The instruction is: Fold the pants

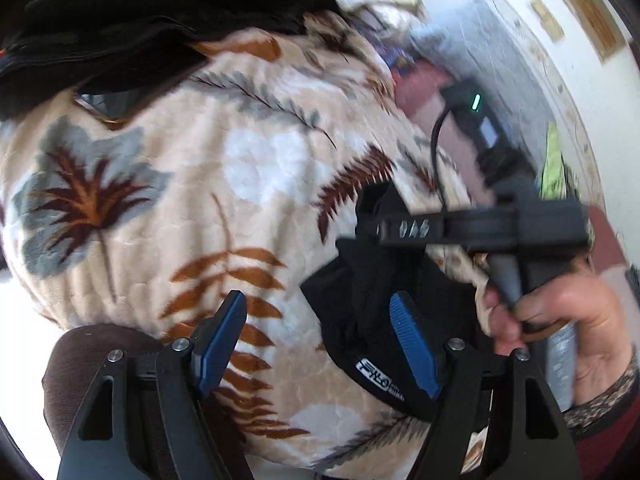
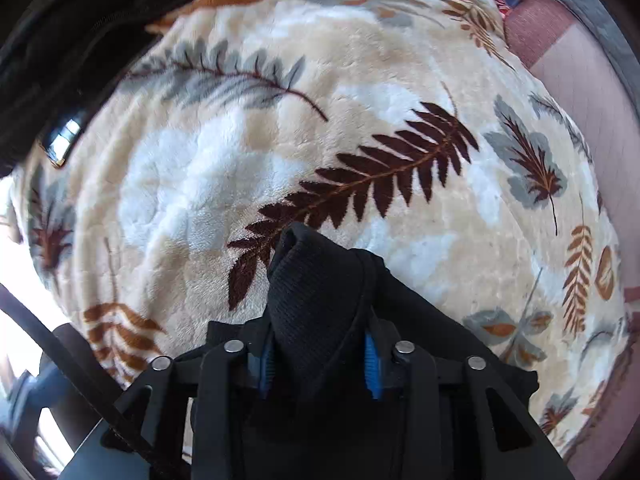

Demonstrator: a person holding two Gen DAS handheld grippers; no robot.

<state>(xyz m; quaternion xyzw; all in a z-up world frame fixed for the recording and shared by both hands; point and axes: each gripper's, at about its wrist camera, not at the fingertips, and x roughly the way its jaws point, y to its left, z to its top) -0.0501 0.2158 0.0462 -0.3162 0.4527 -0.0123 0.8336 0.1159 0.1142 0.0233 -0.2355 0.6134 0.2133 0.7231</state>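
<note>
A: We've got the right gripper (image 2: 318,364) clamped on a bunched end of the black pants (image 2: 320,292), pointing straight down over the leaf-print blanket (image 2: 280,152).

B: And our left gripper (image 1: 320,344) stands open, nothing between its pads, just beside the same bundle.

A: Where's the rest of the pants?

B: Heaped under the right gripper near the blanket's edge, white label (image 1: 378,376) showing. The dark pile (image 1: 160,12) at the far side we can't identify.

A: Long axis?

B: Can't tell; it's crumpled, the held end poking up. We'd judge the left should pinch a matching corner, then both pull apart to stretch it flat before any fold.
</note>
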